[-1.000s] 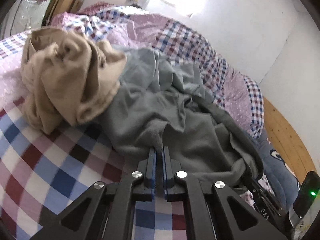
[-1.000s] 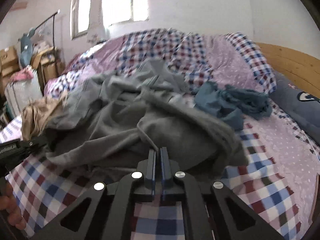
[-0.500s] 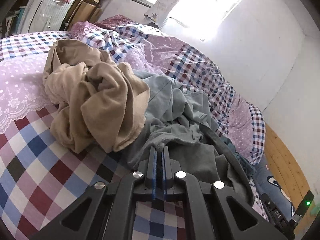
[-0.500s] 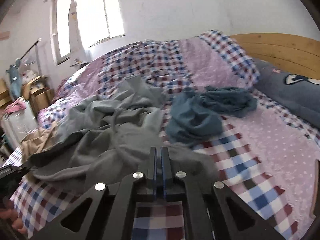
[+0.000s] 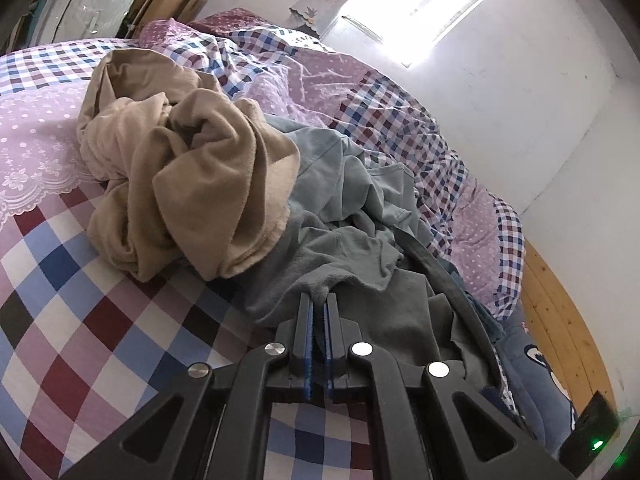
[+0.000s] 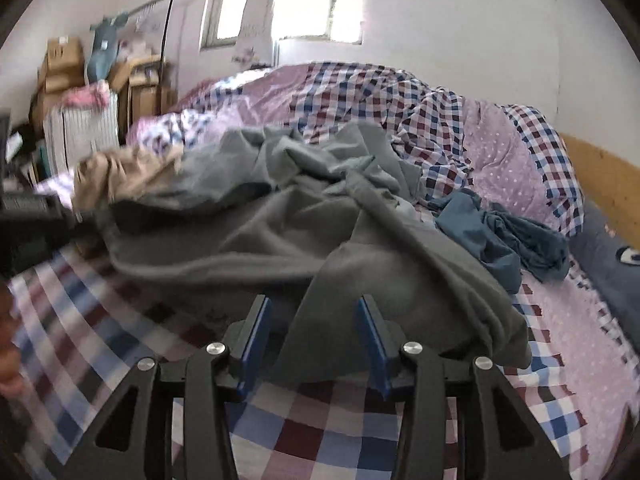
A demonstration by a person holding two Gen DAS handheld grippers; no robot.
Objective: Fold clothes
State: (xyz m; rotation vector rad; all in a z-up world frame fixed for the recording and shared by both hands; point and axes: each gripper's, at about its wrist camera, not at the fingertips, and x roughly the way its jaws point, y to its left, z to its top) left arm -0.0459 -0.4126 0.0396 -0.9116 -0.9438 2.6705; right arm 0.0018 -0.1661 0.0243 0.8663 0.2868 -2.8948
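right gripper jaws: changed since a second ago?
Yes. The right gripper was shut a second ago; now its jaws are opening, and a fold of the grey garment lies between them on the checked bedsheet.

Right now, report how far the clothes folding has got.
Done: nothing folded; the tan garment and blue garment lie crumpled on the bed. In hand: the left gripper pinches the grey garment; the right gripper is opening around its edge. Left: spreading and folding all three.
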